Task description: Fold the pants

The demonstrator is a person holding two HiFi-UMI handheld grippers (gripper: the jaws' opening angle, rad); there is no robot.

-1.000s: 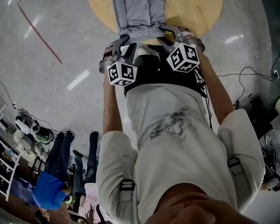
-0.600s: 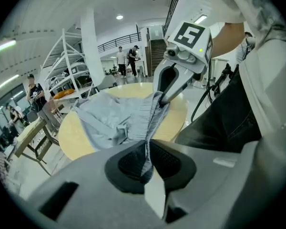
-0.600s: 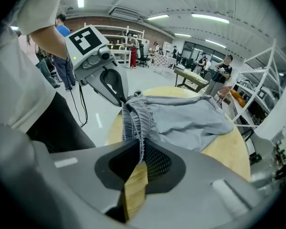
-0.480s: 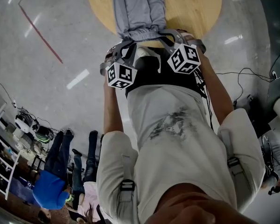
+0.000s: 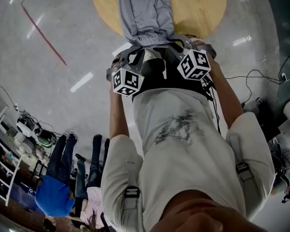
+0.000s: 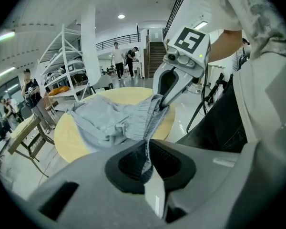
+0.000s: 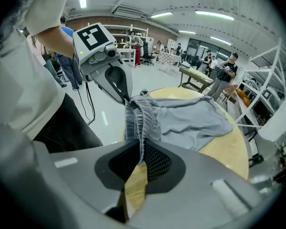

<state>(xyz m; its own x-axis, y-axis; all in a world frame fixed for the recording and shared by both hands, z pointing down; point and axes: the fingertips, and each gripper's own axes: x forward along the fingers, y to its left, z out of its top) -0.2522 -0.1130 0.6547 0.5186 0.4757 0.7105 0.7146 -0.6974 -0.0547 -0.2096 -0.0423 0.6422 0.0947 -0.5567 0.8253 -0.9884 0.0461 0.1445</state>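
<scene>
Grey pants lie along a round wooden table, with the elastic waistband at the near edge. My left gripper is shut on the waistband's left end. My right gripper is shut on its right end. In the left gripper view the gathered waistband runs into the left gripper, pinched between the pads, and the right gripper holds the far end. In the right gripper view the fabric hangs pinched in the right gripper, with the left gripper beyond it. The waistband is raised off the table.
The table stands on a shiny grey floor with a red line. Cables trail at the right. White shelving racks and several people stand around the room. Another table stands behind.
Both grippers have drawn slightly toward the person and upward, taking the waistband with them off the table's near edge.
</scene>
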